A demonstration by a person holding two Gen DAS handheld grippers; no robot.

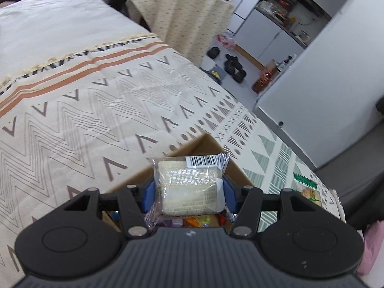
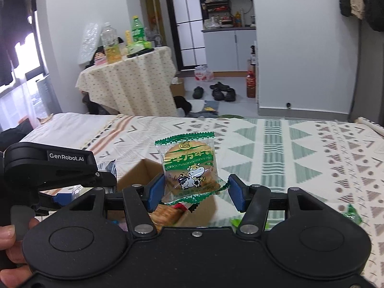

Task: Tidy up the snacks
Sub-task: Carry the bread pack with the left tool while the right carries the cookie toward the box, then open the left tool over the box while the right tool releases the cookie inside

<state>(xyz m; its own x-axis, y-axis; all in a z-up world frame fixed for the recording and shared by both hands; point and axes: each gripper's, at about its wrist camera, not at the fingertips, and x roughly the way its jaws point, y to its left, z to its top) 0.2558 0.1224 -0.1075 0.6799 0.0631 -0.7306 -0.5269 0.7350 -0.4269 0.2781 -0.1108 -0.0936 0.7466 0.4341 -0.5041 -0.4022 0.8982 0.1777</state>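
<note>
My left gripper (image 1: 189, 189) is shut on a clear-wrapped pale cake packet (image 1: 189, 180) with a barcode at its top, held above an open cardboard box (image 1: 204, 144) with several snacks inside. My right gripper (image 2: 196, 190) is shut on a green biscuit packet (image 2: 189, 165) printed with a cartoon cow, held upright over the same box (image 2: 134, 175). That green packet (image 1: 307, 189) also shows at the right edge of the left wrist view. The left gripper (image 2: 105, 178) appears side-on at the left of the right wrist view, with a person's hand (image 2: 9, 240) on its handle.
The box rests on a bed with a patterned cover (image 1: 96, 110). Loose green packets (image 2: 352, 216) lie on the cover to the right of the box. Beyond the bed stand a cloth-draped round table (image 2: 129, 84) with bottles and shoes (image 2: 220, 92) on the floor.
</note>
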